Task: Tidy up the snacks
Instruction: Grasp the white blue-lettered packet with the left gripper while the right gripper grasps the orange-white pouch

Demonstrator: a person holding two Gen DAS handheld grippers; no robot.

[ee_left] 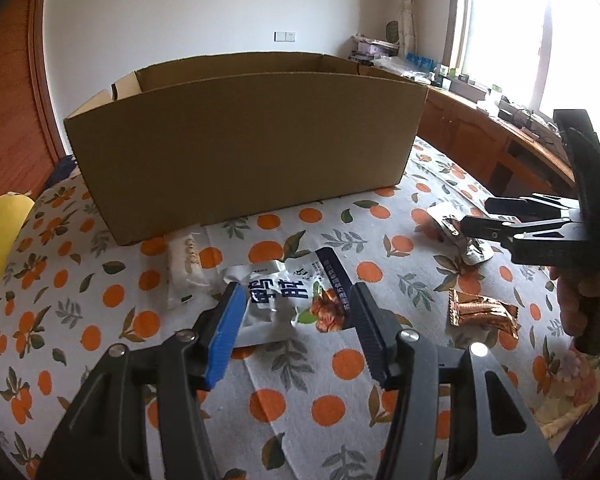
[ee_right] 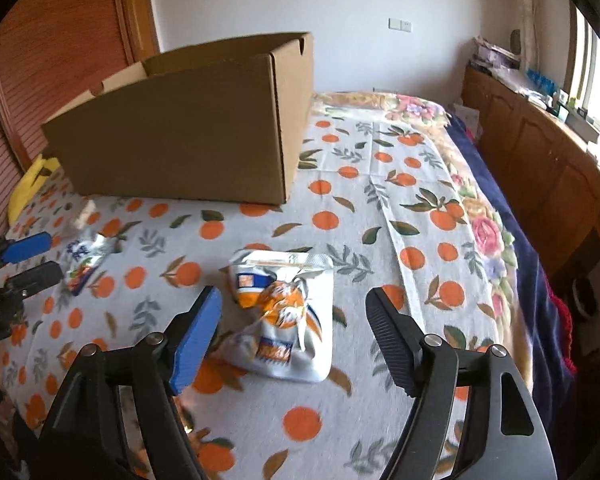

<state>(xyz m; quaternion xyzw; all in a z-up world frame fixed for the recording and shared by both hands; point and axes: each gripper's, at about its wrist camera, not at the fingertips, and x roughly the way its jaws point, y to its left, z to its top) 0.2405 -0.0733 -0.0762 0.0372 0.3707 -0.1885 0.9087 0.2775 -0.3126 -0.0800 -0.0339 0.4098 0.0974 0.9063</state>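
Straddling a silver snack packet (ee_left: 288, 300), left hand-held gripper (ee_left: 296, 304) half spread, right hand-held gripper (ee_right: 296, 320) wide over white pouch (ee_right: 284, 320).

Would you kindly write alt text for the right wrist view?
The right gripper, jaws open, hovers over a white and orange snack pouch on an orange-print cloth. A cardboard box stands behind; the left gripper nears a silver packet.

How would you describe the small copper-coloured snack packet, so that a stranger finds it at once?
Start at the big brown cardboard box on the orange-patterned cloth. The shiny copper foil packet lies flat nearer than it, right of the silver-and-blue pouch. Only it is copper; its neighbours are silver or white.
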